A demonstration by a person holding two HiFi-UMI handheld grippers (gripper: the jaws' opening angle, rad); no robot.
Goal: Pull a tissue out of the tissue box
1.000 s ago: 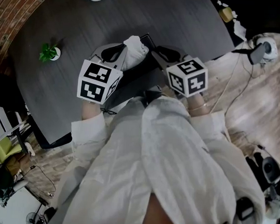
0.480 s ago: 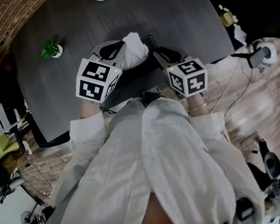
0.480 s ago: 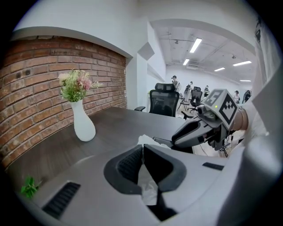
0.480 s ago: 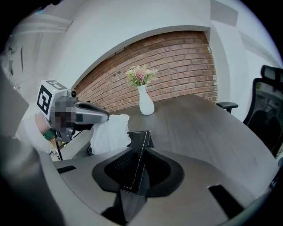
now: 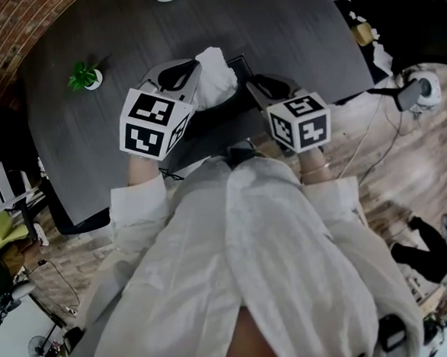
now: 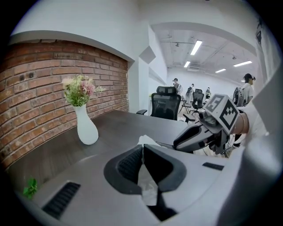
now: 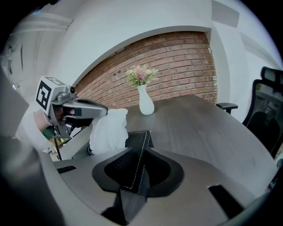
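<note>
My left gripper (image 5: 191,69) is pinched shut on the tissue (image 5: 215,74) and has lifted a little over the last second, so the white bunch now stands taller above the box (image 7: 138,137) by the table's (image 5: 310,27) near edge. Its lower end still seems to run down into the box, so I judge the pull only partly done, with more lift needed. To the right, my right gripper (image 7: 142,154) has kept still, jaws clamped on the box's stitched rim to hold it down.

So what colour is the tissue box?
Black, with pale stitching along its edges; the tissue box shows best in the right gripper view.
</note>
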